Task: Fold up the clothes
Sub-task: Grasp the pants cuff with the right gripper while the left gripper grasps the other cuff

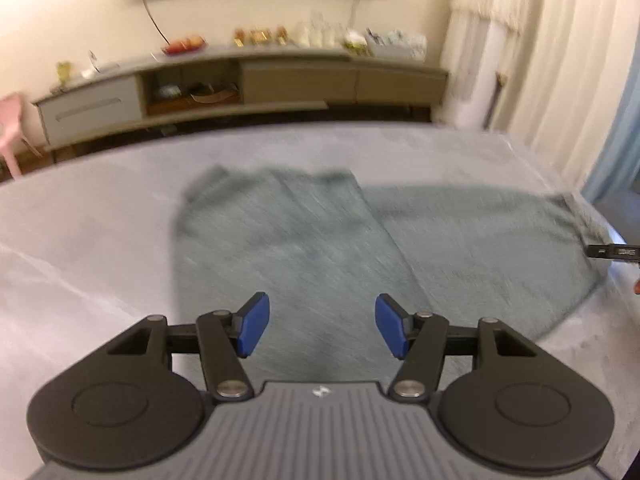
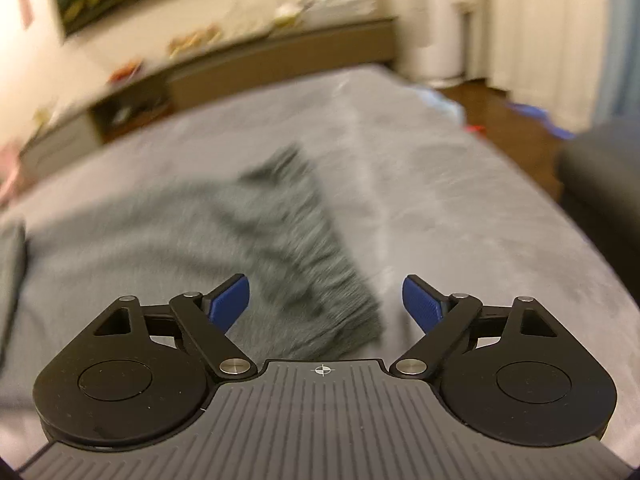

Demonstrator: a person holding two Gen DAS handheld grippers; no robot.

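A: Item, grey-green garment: laid on the grey bed cover, one panel turned over the middle; further folds are judged outstanding.

B: Left gripper: held partly open, nothing gripped. Right gripper: spread wide, nothing clamped, garment edge lying below.

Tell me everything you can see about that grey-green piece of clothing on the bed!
The grey-green garment looks soft and knitted, though the pictures are blurry. It lies spread flat on the pale grey bed cover. In the left wrist view one part is folded over the rest, leaving a slanted edge, and the other side reaches toward the bed's right edge. In the right wrist view a narrow piece, maybe a sleeve, lies nearest the camera. Neither the left gripper nor the right gripper holds it; both are open above it.
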